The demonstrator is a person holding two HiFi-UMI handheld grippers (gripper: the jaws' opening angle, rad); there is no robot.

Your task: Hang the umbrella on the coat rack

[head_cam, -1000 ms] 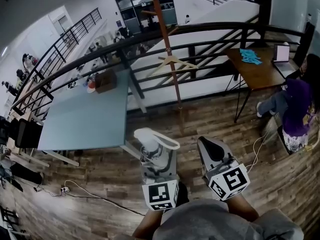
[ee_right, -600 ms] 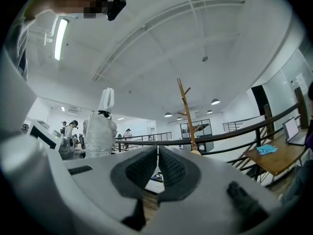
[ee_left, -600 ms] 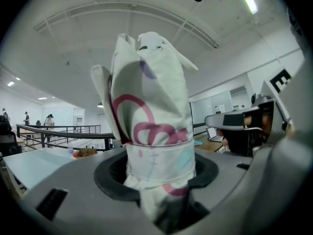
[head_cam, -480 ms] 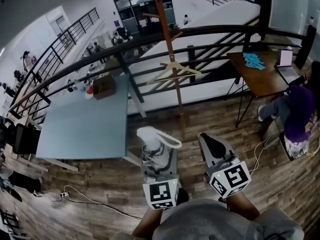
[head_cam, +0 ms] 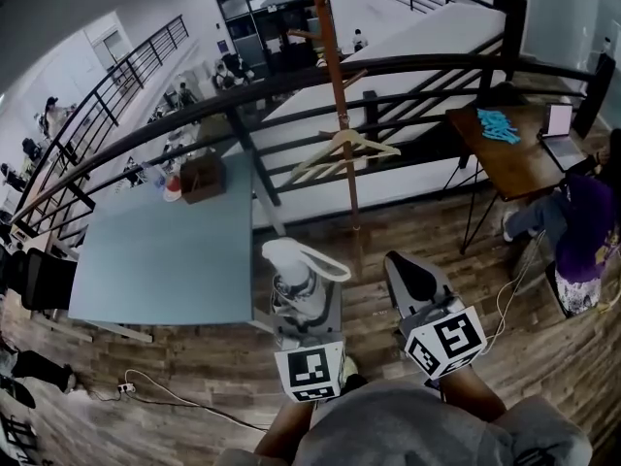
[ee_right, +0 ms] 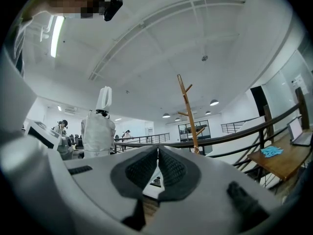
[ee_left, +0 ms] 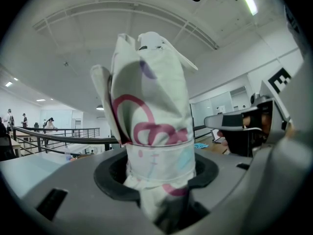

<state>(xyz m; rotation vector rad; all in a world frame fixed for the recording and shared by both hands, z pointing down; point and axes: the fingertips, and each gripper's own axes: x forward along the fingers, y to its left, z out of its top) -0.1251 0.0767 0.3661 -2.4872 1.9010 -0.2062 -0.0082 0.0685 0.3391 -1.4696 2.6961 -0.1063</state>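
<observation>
We approach: left gripper [head_cam: 297, 294] grips the umbrella [head_cam: 291, 272], right gripper [head_cam: 411, 282] closed, empty; next, its loop [head_cam: 335, 269] must catch the coat rack [head_cam: 342, 115], upper centre.

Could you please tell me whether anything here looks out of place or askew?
Only slightly: the wooden hanger on the coat rack hangs tilted, its left end lower, though the wide lens may exaggerate that. The folded umbrella stands upright in the left gripper; nothing looks spilled or damaged.

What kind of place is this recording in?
Probably an office or lab mezzanine: a black railing runs along the wood floor's edge with open space beyond, a wooden desk holds a laptop, and a coat rack stands by the railing.
</observation>
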